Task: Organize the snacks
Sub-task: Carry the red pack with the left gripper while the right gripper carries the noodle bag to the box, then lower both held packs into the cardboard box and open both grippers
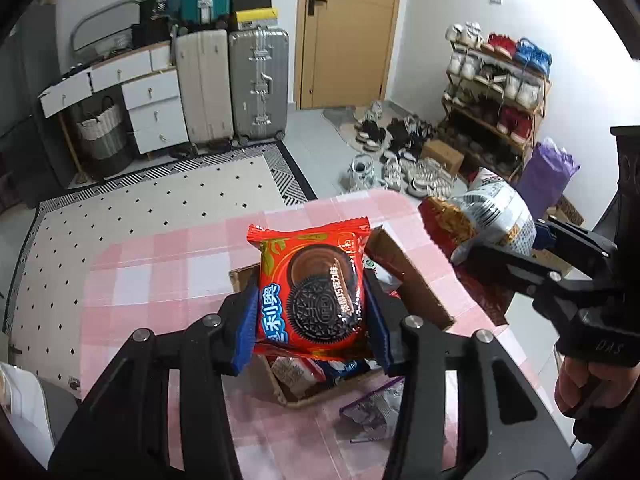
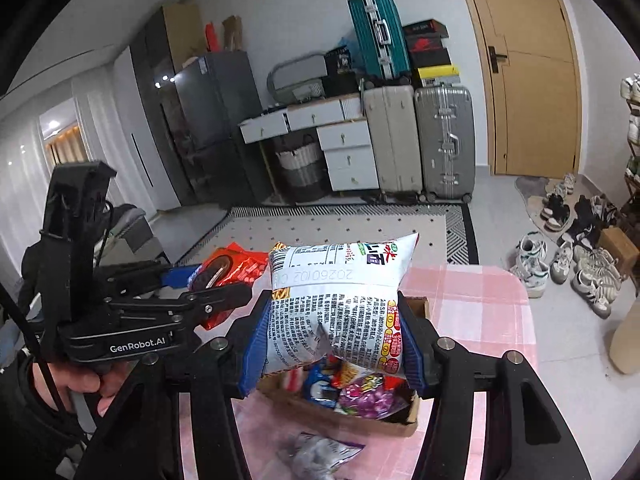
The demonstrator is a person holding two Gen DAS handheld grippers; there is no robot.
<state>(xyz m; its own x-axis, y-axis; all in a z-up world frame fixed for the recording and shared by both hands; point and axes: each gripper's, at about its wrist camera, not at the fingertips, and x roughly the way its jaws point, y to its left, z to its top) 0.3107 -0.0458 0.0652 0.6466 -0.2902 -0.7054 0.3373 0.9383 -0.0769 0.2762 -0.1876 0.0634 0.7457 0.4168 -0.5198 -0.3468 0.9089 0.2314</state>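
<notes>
1. Left gripper (image 1: 312,312): blue pads pressed against both side edges of a red Oreo packet (image 1: 310,288); jaws narrowed to the packet's width. Packet held flat, printed face toward the camera, raised above the cardboard box (image 1: 404,276).
2. Right gripper (image 2: 334,336): blue pads clamped on either side of a white puffed snack bag (image 2: 336,304), which bulges out above the pads. Bag's back panel with fine print and a date stamp faces the camera. It hangs above the same box.
3. Cardboard box: sits on a table with a pink checked cloth (image 1: 160,264), flaps open. Inside, several more wrappers visible, among them a blue one (image 2: 320,388) and a purple one (image 2: 368,398); exact count cannot be told.
4. Crumpled clear packet with purple trim (image 2: 320,454) lies on the cloth just outside the box, on the near side.
5. Cross-view: from the left wrist camera the right gripper with its bag shows off to the right of the box; from the right wrist camera the left gripper with the red packet shows to the left. The two held items are apart, not touching.
6. Person's hand (image 2: 80,384) wraps the left gripper's handle; fingers of the other hand (image 1: 584,384) on the right one.
</notes>
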